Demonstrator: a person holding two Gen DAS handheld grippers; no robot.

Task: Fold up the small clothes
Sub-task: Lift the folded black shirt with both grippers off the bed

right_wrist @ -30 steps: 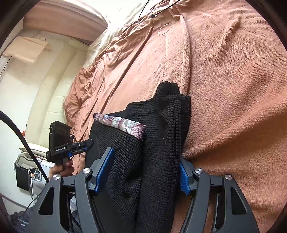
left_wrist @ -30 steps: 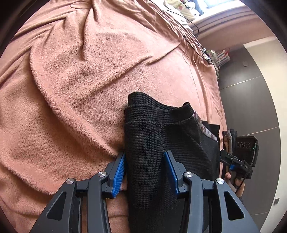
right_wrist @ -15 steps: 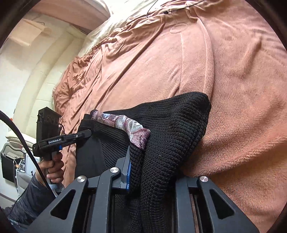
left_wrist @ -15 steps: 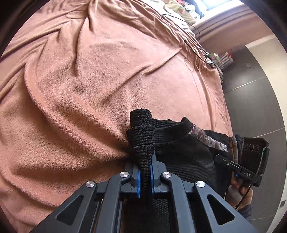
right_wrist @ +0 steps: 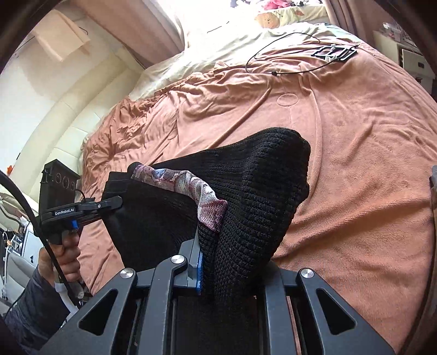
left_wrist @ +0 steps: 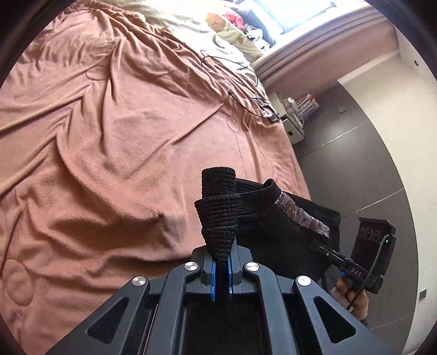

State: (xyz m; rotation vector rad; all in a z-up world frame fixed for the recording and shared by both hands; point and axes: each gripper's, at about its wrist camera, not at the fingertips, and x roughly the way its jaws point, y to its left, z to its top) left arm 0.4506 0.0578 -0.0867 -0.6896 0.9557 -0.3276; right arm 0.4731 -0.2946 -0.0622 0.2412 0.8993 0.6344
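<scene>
A black knit garment [left_wrist: 262, 221] with a patterned purple-grey band [left_wrist: 303, 215] hangs between my two grippers above the bed. My left gripper [left_wrist: 221, 275] is shut on one bunched edge of it. My right gripper [right_wrist: 218, 270] is shut on the other edge, where the knit [right_wrist: 256, 188] bulges over the jaws and hides the right pad. The patterned band shows in the right wrist view [right_wrist: 196, 188] too. The right gripper [left_wrist: 352, 269] shows from the left wrist view, and the left gripper [right_wrist: 82, 210] from the right wrist view.
A rumpled salmon-brown blanket [left_wrist: 114, 153] covers the bed. A black cable [right_wrist: 284, 52] and a small black device [right_wrist: 333, 52] lie on it at the far end. Cream bedding and a soft toy [left_wrist: 218, 20] lie beyond. A dark wall panel [left_wrist: 355, 169] stands beside the bed.
Both grippers have closed on the garment's edges and lifted it off the blanket; the views have tilted up, so that more of the far bed shows.
</scene>
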